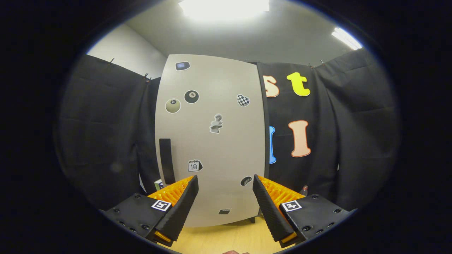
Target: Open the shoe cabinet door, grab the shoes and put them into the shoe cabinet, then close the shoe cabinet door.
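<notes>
Gripper view. My tool (225, 183) rides low, its two fingers spread wide with nothing between them. Both fingertips (190, 183) hang in the air, touching nothing.

The shoe cabinet (212, 141) stands upright straight ahead, beyond the fingers, on a light wooden floor (226, 236). Its door (219, 106) faces me, pale and flat, and sits shut. A dark vertical handle (166, 160) runs down the door close to its left edge, about level with the lower half; it lies above and just beyond my left finger, apart from it.

Stickers dot the door: two ball stickers (191, 96) side by side near the upper left, a checkered heart (243, 100) toward the right edge, a small figure (215, 124) near the middle, a calendar sticker (194, 165) lower down, just above the left fingertip.

Black cloth (106, 141) hangs on both sides of the cabinet and behind it. A small bottle top (304, 189) peeks out near the foot of the cloth beyond my right finger. A ceiling light (224, 7) glares overhead.

The shoes: I cannot tell where they are.
</notes>
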A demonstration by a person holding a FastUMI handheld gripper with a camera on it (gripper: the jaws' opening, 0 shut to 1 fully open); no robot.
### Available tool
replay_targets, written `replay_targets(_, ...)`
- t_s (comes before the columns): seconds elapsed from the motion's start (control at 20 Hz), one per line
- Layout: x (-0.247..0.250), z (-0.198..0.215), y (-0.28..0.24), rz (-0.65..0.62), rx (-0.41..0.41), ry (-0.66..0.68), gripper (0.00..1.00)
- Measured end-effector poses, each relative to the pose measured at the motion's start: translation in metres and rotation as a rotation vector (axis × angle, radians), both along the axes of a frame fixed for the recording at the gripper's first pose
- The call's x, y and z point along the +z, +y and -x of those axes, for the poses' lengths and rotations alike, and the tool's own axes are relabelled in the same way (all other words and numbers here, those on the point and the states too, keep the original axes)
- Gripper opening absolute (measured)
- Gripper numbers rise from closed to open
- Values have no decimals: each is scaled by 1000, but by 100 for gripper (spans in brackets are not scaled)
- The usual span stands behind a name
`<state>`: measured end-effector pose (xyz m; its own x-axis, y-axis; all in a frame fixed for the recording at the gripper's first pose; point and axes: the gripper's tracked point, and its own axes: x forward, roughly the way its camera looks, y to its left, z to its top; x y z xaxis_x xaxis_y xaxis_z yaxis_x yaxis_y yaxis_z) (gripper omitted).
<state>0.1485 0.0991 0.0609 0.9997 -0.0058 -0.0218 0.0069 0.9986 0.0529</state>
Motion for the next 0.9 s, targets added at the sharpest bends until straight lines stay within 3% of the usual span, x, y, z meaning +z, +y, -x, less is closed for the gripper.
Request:
replay_targets(0.3,-24,20,-56,17,-57,62,97)
replay_targets(0.9,-49,-16,-127,30,21,94,98)
